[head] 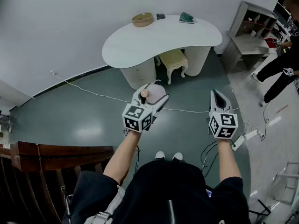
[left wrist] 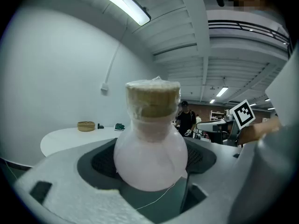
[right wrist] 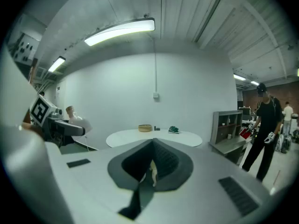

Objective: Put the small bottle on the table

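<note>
My left gripper point(head: 154, 94) is pinching the small bottle point(left wrist: 150, 154): its two jaws stand wide, one on each side of the round, pale pink belly, and the bottle sits upright between them, its cork point(left wrist: 153, 99) wrapped in clear film. I hold it out in front of me over the floor point(head: 84, 120), well short of the table point(head: 140, 45).

My right gripper point(head: 217, 96) is held level beside it, a little apart. Its jaws are pressed together at the tips with nothing between them.

Past both grippers a thin white cable point(head: 93, 93) runs across the grey-green floor. Beyond that stands the white, kidney-shaped table against the wall, with a cream stool point(head: 174, 59) tucked under it. At the table's far edge lie a round woven basket point(head: 142, 19), a small dark thing I cannot make out just beside it, and a green thing point(head: 186, 17). To the right of the table is a grey shelf point(head: 252, 24), and near it a person point(head: 280, 65) in black.
</note>
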Tool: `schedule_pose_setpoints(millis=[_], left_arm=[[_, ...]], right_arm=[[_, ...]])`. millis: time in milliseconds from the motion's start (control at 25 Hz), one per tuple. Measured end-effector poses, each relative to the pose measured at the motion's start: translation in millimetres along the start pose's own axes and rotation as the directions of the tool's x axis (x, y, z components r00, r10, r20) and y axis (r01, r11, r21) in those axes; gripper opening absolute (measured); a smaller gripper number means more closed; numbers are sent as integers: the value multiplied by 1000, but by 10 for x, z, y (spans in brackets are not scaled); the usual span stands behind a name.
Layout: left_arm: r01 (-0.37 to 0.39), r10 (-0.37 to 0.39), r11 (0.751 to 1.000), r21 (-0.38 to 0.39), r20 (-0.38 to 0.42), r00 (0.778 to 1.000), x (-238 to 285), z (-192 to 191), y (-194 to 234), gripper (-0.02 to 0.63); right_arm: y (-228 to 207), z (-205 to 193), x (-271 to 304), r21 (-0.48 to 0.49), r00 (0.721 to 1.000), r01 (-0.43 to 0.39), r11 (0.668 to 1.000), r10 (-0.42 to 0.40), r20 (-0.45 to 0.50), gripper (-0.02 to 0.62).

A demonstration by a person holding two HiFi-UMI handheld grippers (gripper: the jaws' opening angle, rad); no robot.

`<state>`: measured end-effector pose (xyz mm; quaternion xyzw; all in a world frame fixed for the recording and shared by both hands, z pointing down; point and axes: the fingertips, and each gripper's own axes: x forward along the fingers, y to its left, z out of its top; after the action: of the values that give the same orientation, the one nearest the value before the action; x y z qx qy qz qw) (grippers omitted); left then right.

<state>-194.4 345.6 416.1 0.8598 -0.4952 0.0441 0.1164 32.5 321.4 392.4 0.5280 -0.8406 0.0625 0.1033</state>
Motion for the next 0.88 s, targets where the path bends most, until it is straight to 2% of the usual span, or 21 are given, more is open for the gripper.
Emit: schedule_pose_setpoints(millis=[320, 880], left_arm=[[8, -7, 999, 42, -18, 1000, 36, -19, -319, 400], [8, -5, 999, 42, -67, 998, 433, -272, -865, 400]], right_arm=[[-153, -17, -302, -6, 998, 22, 1000, -21, 59, 0], [-715, -406, -574, 23, 1000, 6, 1000, -7, 21, 0]])
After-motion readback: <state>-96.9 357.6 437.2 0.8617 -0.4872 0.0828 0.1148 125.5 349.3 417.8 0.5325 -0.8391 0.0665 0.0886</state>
